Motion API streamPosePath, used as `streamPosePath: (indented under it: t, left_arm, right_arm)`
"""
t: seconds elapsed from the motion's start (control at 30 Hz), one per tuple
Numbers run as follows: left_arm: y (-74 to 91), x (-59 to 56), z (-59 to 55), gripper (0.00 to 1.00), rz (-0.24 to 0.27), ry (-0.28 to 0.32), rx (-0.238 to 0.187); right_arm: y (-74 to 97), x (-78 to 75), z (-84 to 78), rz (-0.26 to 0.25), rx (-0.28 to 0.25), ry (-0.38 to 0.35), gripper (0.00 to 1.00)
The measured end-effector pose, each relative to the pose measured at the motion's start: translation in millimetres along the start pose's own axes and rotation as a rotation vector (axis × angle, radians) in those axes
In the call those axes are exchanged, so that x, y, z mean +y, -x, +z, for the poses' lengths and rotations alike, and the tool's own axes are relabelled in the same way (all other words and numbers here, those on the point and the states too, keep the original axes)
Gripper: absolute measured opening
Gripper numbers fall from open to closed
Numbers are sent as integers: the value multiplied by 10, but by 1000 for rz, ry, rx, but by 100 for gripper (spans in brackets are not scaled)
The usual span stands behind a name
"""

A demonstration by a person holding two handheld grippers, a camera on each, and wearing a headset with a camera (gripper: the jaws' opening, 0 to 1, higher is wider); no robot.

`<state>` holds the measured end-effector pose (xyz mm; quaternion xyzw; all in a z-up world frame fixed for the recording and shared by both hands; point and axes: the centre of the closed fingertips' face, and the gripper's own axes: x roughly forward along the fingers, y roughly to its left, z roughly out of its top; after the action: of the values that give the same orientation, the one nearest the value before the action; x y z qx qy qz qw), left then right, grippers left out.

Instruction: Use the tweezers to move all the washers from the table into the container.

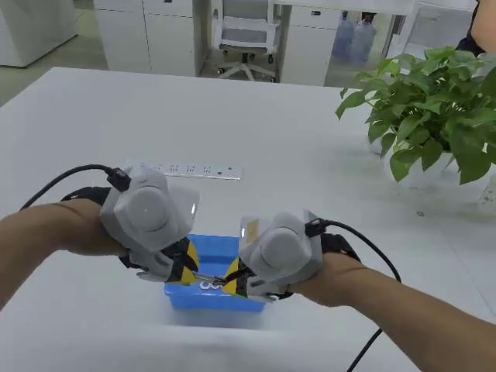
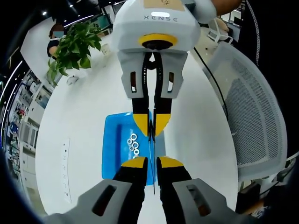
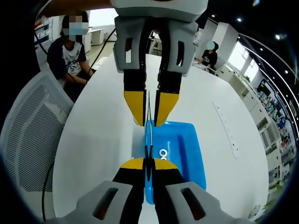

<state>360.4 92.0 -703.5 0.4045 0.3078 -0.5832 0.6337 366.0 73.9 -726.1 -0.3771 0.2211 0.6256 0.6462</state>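
Right gripper view: right fingers (image 3: pixel 133 164) pinch tweezers (image 3: pixel 147 135); left fingers (image 3: pixel 134 107) narrowly apart, straddling them.

Washers (image 2: pixel 133 143) in container (image 2: pixel 112 140), on table (image 2: pixel 79 107).

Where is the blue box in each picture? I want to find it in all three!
Head view: the blue container sits low in the middle.
Left gripper view: the blue container lies in the middle, a little to the left.
Right gripper view: the blue container lies in the middle, a little to the right.
Shared landmark: the white power strip on the table, above the container in the head view, at the left and at the right in the gripper views.
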Motion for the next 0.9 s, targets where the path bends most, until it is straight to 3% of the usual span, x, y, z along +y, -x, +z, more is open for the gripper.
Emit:
streamPosePath:
  t: [0.5,0.9]
  left_arm:
    - [-59,-150,-35,9,-8,27,4]
    - [-187,-356,-57,7,-41,32,0]
  right_arm:
    - [31,150,11,15,17,19,5]
    - [-12,374,-72,33,5,-2,6]
